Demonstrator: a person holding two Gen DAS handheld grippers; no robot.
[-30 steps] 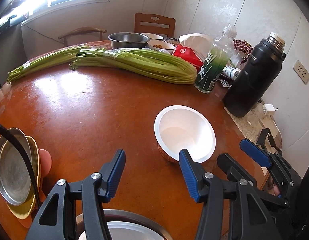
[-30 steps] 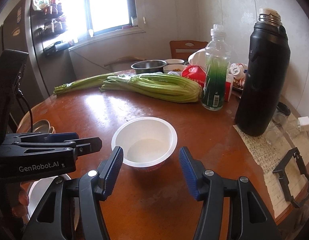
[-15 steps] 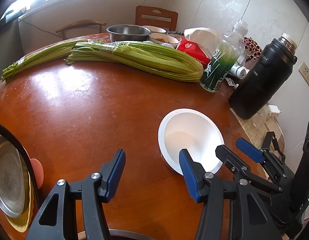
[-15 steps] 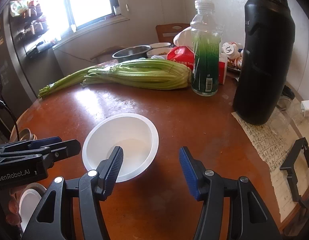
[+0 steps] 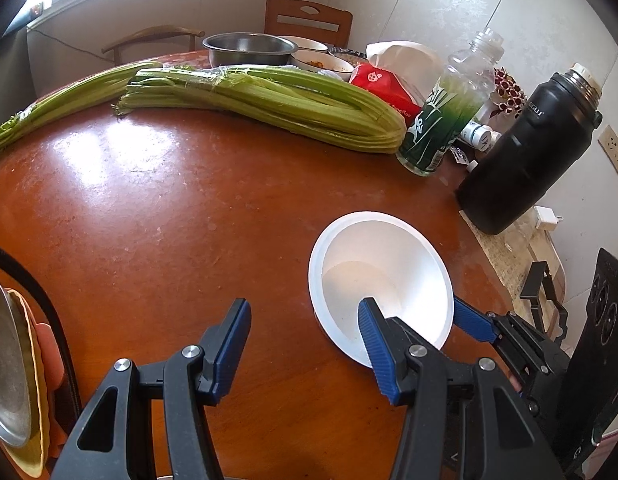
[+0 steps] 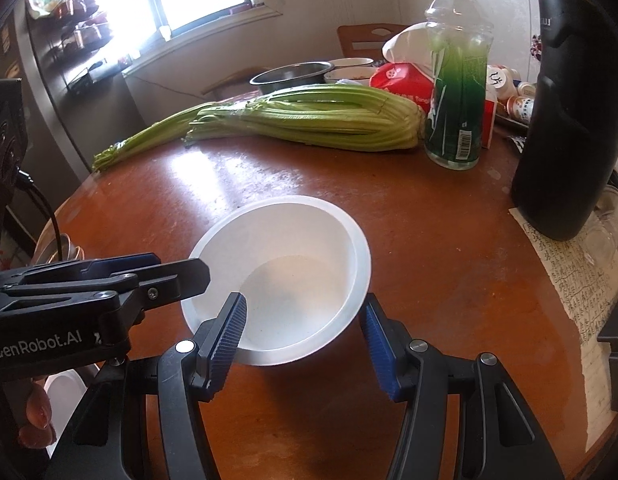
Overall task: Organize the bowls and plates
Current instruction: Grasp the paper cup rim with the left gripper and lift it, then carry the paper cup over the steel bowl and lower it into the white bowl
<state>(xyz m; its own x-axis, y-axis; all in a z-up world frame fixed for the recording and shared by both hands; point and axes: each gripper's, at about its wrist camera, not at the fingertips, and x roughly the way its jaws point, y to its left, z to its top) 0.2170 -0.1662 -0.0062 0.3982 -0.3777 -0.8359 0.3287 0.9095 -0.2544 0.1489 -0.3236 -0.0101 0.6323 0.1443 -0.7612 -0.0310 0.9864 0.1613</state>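
Left wrist alone shows metal plate beyond table edge.

Right wrist view: white bowl on a round brown table, framed by the right gripper.

Right gripper open, blue pads either side of the bowl's near rim, left pad over the interior, right pad just outside; contact cannot be told. Left gripper enters from the left, its tips at the bowl's left rim. Behind: celery bunches lying across the table; green-labelled clear bottle upright; black flask at right; steel bowl; red packet; handwritten paper at the table's right edge.
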